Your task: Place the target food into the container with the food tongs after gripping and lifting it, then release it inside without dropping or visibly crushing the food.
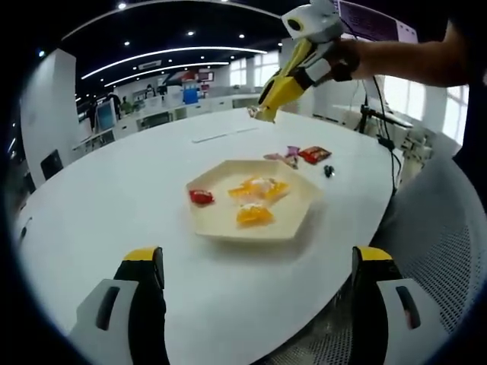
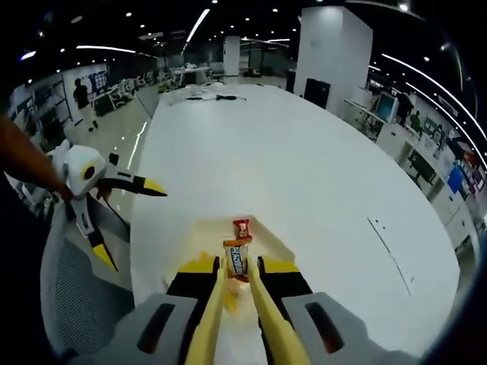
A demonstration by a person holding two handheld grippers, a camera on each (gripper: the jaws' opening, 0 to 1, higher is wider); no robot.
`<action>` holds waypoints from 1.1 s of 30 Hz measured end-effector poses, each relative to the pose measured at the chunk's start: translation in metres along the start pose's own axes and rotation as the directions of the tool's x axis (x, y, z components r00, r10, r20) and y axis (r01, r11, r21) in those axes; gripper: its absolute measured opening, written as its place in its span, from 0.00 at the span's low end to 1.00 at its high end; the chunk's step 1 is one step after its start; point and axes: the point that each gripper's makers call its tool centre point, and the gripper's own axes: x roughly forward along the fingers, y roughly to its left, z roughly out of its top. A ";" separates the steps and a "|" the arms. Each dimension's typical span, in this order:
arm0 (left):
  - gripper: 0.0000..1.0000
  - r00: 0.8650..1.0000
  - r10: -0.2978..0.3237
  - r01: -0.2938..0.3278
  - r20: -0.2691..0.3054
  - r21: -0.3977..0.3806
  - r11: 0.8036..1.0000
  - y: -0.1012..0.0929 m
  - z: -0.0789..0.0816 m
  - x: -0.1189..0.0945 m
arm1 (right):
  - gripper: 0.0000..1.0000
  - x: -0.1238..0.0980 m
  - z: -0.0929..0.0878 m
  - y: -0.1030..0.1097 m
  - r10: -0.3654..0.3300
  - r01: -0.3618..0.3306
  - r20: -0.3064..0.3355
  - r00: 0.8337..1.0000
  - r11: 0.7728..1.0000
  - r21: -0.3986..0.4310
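Tongs (image 2: pixel 242 304) gripping snack packet (image 2: pixel 238 261) above tray (image 2: pixel 278 243)

White table (image 1: pixel 114 198); mesh chair (image 1: pixel 441 251) beside it; office desks, monitors (image 2: pixel 384 106), ceiling lights behind.

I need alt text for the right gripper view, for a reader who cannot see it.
Yellow tongs held in the right gripper grip a wrapped snack above a cream tray on a long white table. At left, the left gripper, held by a person's hand, is open over a mesh chair.
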 end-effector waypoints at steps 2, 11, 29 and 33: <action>0.99 1.000 0.002 -0.002 0.001 -0.002 1.000 0.001 0.000 0.000 | 0.18 0.002 0.004 0.004 0.017 -0.017 -0.002 1.000 1.000 -0.009; 0.99 1.000 0.005 -0.005 0.001 -0.003 1.000 0.001 0.000 0.000 | 0.21 0.004 0.012 0.012 0.043 -0.042 0.017 0.999 0.999 -0.035; 0.99 1.000 0.005 -0.005 -0.002 0.002 1.000 0.001 0.000 0.000 | 0.26 -0.002 0.012 0.008 0.038 -0.036 0.042 0.998 0.999 -0.040; 0.99 1.000 0.005 -0.005 -0.003 0.002 1.000 0.001 -0.001 0.000 | 0.26 -0.004 0.013 0.007 0.036 -0.034 0.047 0.998 0.998 -0.046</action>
